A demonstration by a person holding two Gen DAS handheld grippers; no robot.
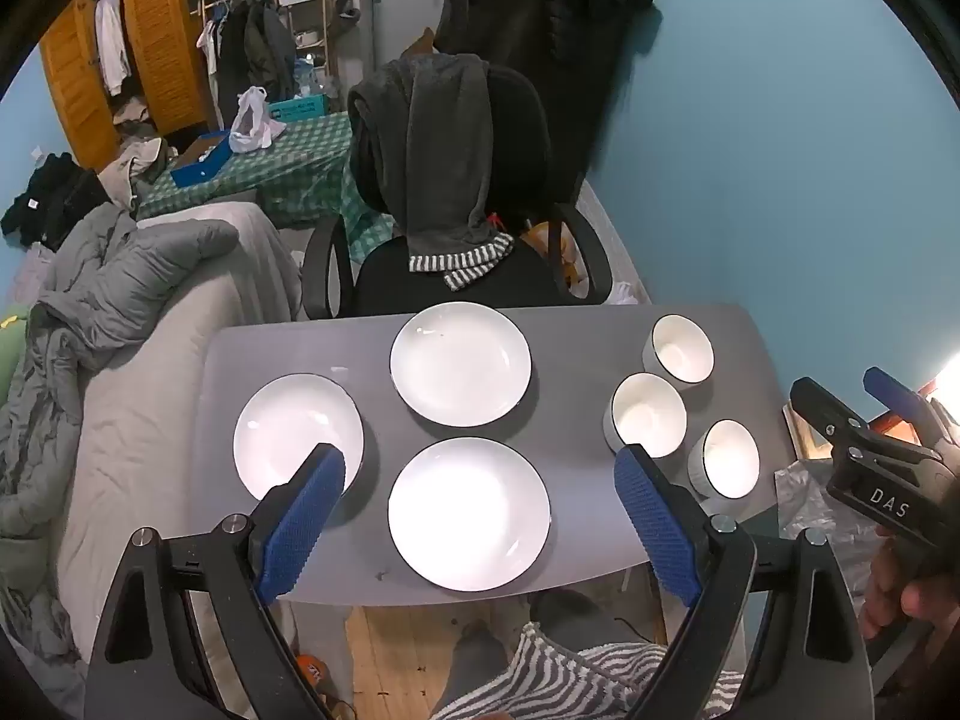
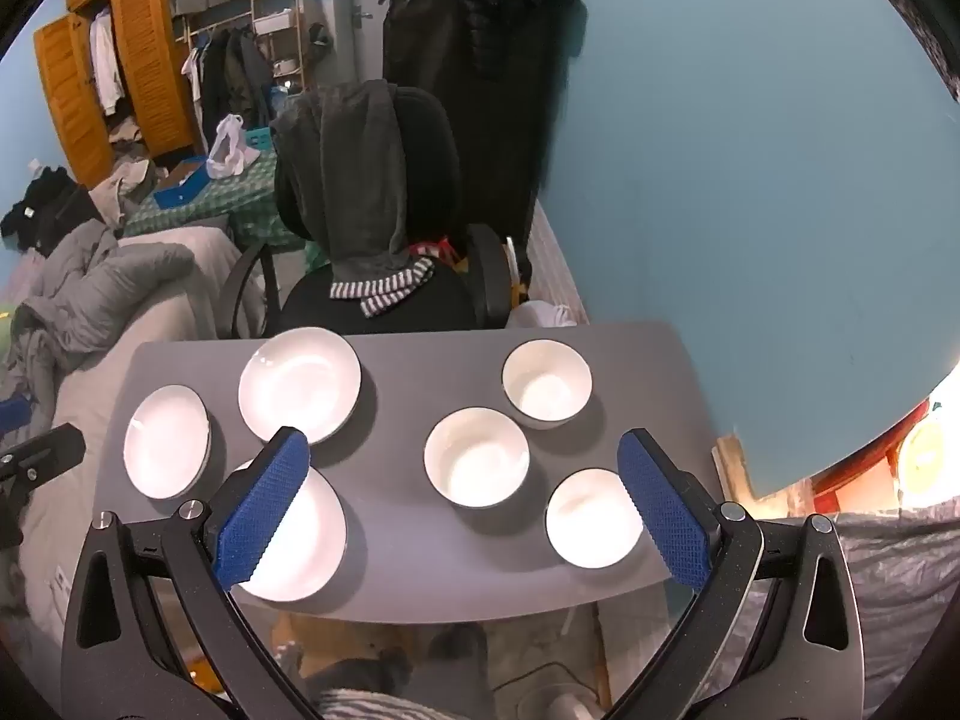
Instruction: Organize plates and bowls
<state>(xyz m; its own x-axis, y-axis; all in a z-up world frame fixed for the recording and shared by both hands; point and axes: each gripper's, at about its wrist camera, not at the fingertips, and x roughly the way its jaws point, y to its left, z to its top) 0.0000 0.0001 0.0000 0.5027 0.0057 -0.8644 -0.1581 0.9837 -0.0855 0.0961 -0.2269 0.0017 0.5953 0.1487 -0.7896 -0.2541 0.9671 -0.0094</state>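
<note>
Three white plates with dark rims lie apart on the grey table (image 1: 576, 324): a near one (image 1: 468, 513), a far one (image 1: 460, 363) and a left one (image 1: 294, 435). Three white bowls stand apart on the right: far (image 1: 683, 348), middle (image 1: 649, 414) and near (image 1: 729, 457). My left gripper (image 1: 480, 468) is open and empty, above the near plate. My right gripper (image 2: 465, 447) is open and empty, above the middle bowl (image 2: 477, 457), with the near bowl (image 2: 591, 517) and far bowl (image 2: 546, 383) beside it. The right gripper also shows in the left wrist view (image 1: 864, 402).
A black office chair (image 1: 456, 180) draped with a dark garment stands at the table's far edge. A bed with grey bedding (image 1: 120, 300) lies to the left. The blue wall (image 1: 780, 150) runs along the right. A wooden floor (image 1: 396, 648) shows below the near edge.
</note>
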